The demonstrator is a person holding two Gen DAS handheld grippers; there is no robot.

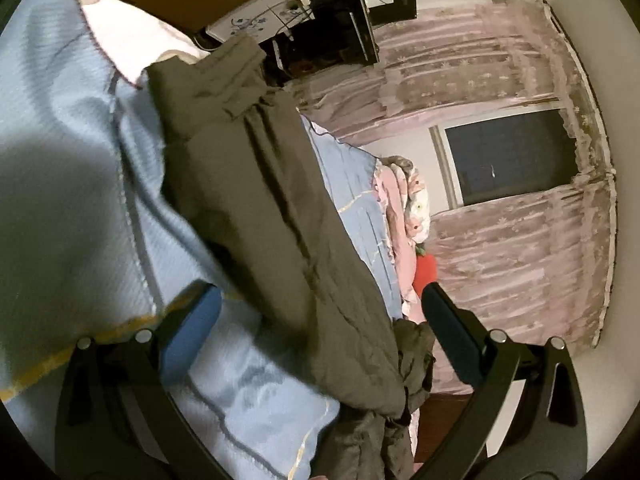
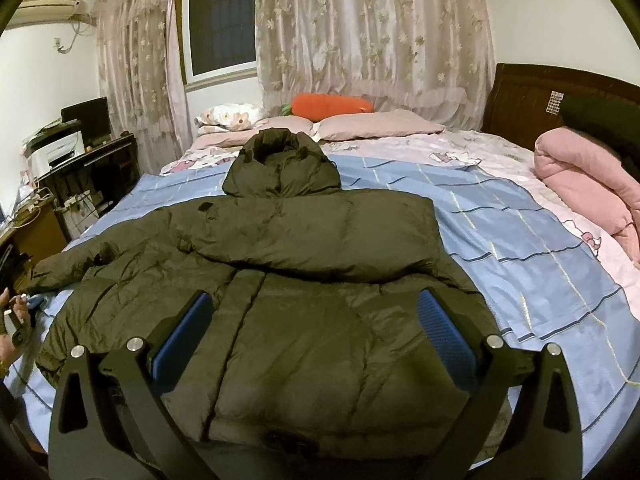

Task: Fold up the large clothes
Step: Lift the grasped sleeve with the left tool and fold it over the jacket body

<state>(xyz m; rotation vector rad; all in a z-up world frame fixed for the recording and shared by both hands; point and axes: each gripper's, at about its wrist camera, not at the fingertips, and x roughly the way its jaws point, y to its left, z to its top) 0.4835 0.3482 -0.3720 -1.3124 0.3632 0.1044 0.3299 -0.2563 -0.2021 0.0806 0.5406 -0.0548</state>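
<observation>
Sleeve-fold step, judged: olive hooded puffer jacket [image 2: 296,280] lies flat on the blue bedsheet [image 2: 520,240], 1 sleeve already across the chest; left gripper [image 1: 320,320] and right gripper [image 2: 314,312] both gape empty; next, grip the outstretched left sleeve [image 2: 80,260].

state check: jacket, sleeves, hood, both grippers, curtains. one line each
jacket: spread flat on the bed, front up
right sleeve: folded across the chest
left sleeve: stretched out sideways, not yet folded
hood: laid flat above the collar
left gripper: open, sleeve cuff between its fingers, not clamped
right gripper: open over the jacket's lower front
curtains: parted at the window
</observation>
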